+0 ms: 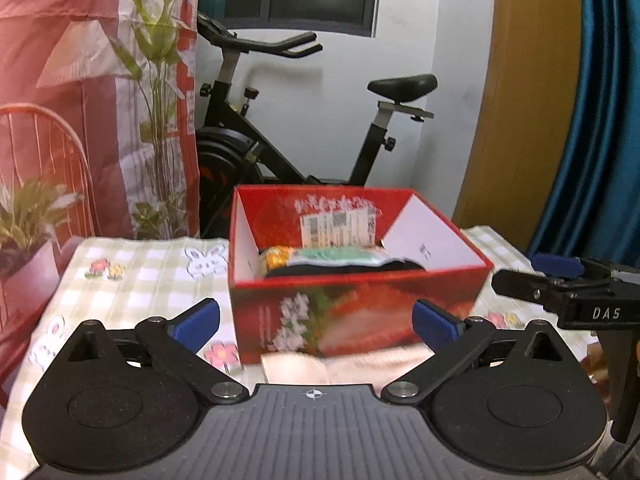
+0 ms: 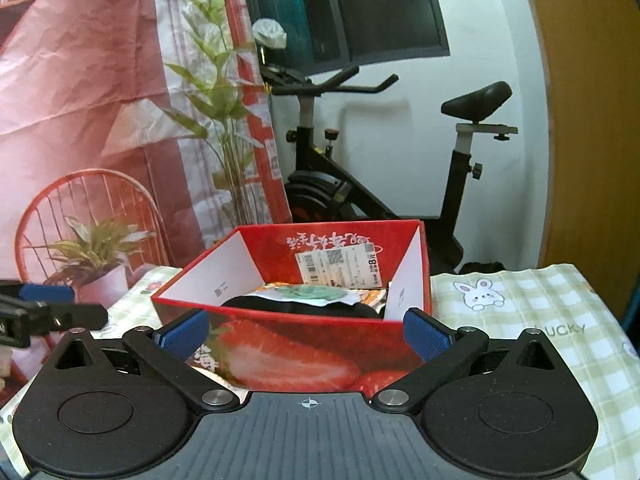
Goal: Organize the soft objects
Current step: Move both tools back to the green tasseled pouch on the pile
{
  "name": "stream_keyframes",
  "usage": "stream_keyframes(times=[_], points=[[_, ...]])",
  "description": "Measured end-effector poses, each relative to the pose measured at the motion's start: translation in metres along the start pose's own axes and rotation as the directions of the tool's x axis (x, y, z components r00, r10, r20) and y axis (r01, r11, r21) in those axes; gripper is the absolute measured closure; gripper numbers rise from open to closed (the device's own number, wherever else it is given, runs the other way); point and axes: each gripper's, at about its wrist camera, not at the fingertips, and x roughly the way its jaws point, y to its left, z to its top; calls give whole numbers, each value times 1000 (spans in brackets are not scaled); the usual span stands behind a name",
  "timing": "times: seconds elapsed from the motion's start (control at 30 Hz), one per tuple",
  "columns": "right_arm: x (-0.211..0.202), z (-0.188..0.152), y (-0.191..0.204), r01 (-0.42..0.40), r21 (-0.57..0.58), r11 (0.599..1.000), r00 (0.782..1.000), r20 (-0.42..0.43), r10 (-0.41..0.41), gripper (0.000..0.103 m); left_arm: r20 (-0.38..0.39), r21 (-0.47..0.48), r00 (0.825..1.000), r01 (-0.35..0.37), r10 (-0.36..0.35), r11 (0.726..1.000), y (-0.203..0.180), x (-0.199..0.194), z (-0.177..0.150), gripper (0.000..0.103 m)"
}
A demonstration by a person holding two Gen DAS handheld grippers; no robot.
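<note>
A red strawberry-print cardboard box (image 1: 360,312) (image 2: 288,356) stands on a green-checked cloth. Inside it lie folded soft items: a black cloth (image 1: 344,270) (image 2: 304,306), a mint-green piece (image 1: 336,257) (image 2: 316,292) and an orange-patterned one (image 1: 276,258). A cream folded cloth (image 1: 320,368) lies in front of the box in the left wrist view. My left gripper (image 1: 318,322) is open, its blue pads apart before the box's front wall, nothing between them. My right gripper (image 2: 306,334) is open too, in front of the box. Each gripper shows at the edge of the other's view.
The checked tablecloth (image 1: 152,280) (image 2: 520,312) with bunny and flower prints covers the table. An exercise bike (image 1: 304,128) (image 2: 400,184) stands behind it by a white wall. A printed red backdrop (image 1: 80,100) with plants hangs at the left.
</note>
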Motion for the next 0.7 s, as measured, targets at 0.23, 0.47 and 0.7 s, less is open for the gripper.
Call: stream_keyframes(times=[0.23,0.47,0.7], points=[[-12,-49,8,21,-22,1000,999,-48,-22,0,-70,-26,997,15,-17,1000,-4,3,-39,0],[-16,-97,11,22,-53,998,991,-134,-28,0,-130,-66,991,17,-26,998,-3,9,-73,0],[-18,-104,20,-15,-105,994,982,-190,-6,0,-191,-112,979,48,-69,993,-5,18,-100,1]])
